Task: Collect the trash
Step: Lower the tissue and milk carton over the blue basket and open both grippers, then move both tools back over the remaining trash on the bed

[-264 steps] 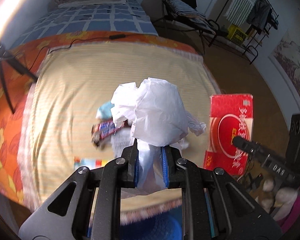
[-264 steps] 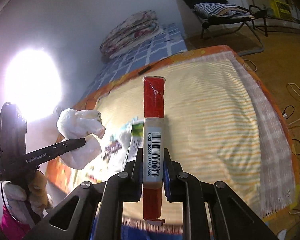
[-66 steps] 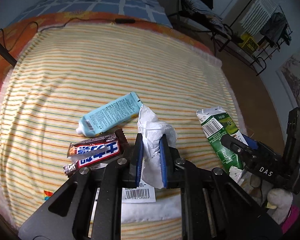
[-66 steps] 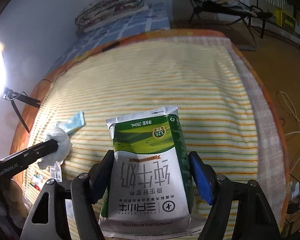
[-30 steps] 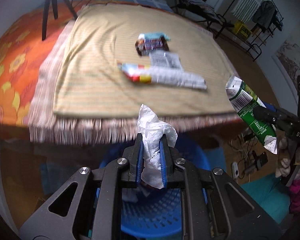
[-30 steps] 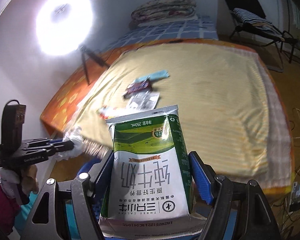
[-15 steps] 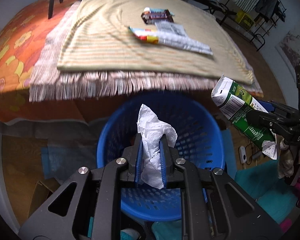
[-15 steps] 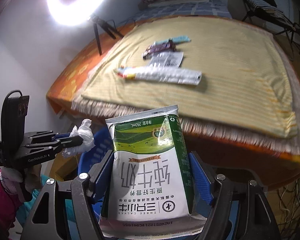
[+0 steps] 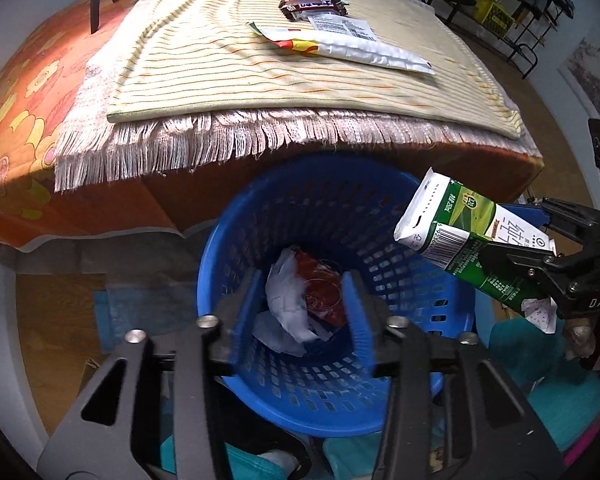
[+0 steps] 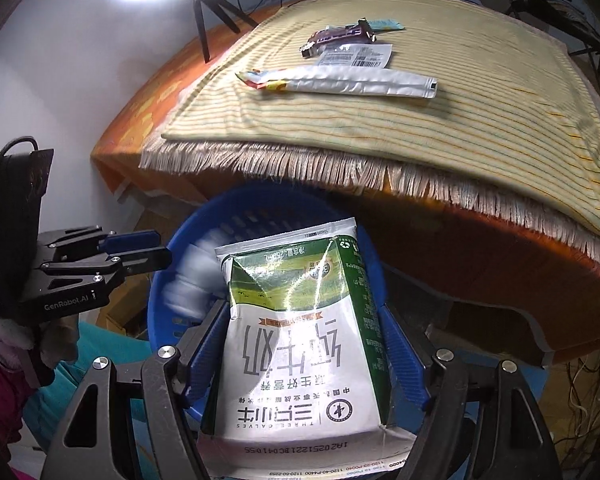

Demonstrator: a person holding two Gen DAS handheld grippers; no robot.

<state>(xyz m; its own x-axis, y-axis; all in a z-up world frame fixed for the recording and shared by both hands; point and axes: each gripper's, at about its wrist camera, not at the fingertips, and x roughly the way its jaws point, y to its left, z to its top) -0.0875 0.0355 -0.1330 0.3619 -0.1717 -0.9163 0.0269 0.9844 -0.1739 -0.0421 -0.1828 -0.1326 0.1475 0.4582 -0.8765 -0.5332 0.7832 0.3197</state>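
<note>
**Tissue in the basket, carton over the rim**

The left gripper (image 9: pixel 302 308) hung over the blue basket (image 9: pixel 384 216) below the bed's (image 9: pixel 16 92) fringed foot edge; its jaws had just been opening and stood apart with nothing between them. A white tissue (image 9: pixel 284 300) lay at the basket's bottom beside something red, perhaps a wrapper. The right gripper (image 10: pixel 304 356) gripped the green-and-white milk carton (image 10: pixel 300 336) above the basket's rim. A candy bar (image 9: pixel 312 3) and a long white packet (image 9: pixel 364 51) lay on the bed near its foot edge.
</note>
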